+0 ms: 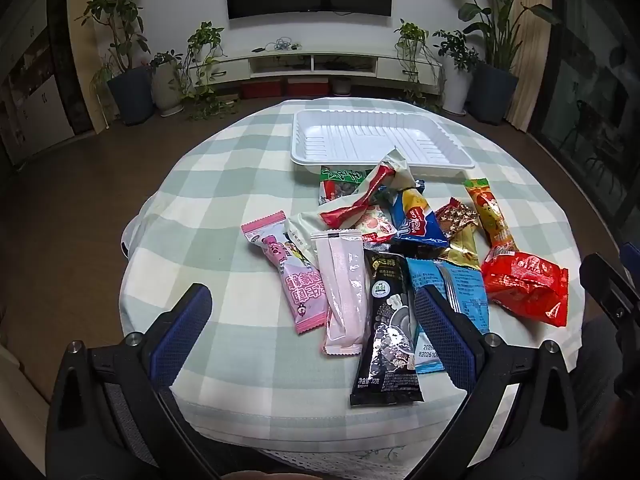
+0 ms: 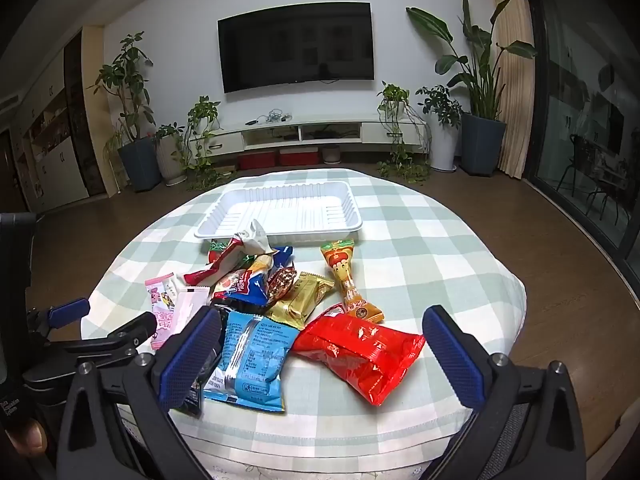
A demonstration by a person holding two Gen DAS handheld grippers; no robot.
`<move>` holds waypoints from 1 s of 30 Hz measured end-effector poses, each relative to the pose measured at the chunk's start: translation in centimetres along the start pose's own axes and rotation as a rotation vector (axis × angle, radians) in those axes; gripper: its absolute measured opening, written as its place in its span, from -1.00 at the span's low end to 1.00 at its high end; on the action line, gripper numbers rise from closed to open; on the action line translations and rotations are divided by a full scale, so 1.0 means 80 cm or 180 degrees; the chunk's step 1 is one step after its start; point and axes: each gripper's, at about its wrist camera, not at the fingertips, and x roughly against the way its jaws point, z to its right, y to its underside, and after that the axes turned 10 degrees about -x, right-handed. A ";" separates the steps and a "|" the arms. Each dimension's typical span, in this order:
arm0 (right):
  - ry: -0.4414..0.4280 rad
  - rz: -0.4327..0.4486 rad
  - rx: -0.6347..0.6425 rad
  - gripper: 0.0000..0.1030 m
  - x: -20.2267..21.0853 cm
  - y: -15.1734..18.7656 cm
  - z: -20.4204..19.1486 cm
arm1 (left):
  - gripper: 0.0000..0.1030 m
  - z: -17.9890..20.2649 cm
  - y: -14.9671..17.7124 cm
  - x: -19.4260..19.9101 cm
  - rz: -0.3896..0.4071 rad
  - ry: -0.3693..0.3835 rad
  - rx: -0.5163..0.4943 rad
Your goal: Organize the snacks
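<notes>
- The left tool (image 1: 314,328) hung wide apart above the near edge of the surface (image 1: 224,184), holding nothing; its blue pads (image 1: 182,332) flanked the near ends of a black packet (image 1: 386,332) and a pale pink packet (image 1: 346,292) without touching them.
- The right tool (image 2: 320,354) also stood wide and gripped nothing, with a light blue packet (image 2: 250,356) and a red bag (image 2: 360,350) lying between its pads (image 2: 452,356) in view.
- The snacks lay in a loose heap on the checked cloth, just on the near side of a white tray (image 2: 280,210).
- The tray held nothing and sat toward the far side of the surface.
- A white-and-red wrapper (image 1: 376,188) at the heap's far edge stuck up against the tray's near rim.
- An orange packet (image 2: 348,276) lay at the right of the heap, touching the red bag.
- A gold packet (image 2: 298,306) rested between the blue one and the orange one.
- A pink cartoon packet (image 1: 286,272) marked the heap's left edge.
- The left tool showed at the left edge of the right wrist view.
</notes>
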 end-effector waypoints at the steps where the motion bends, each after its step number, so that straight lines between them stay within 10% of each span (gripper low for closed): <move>1: 0.0007 -0.0001 0.0004 1.00 0.000 0.000 0.000 | 0.99 0.000 0.000 0.000 -0.0006 0.0004 0.0004; 30: 0.0017 -0.0017 0.0013 1.00 -0.004 0.002 -0.001 | 0.99 0.000 0.003 -0.004 -0.0022 -0.0017 -0.0002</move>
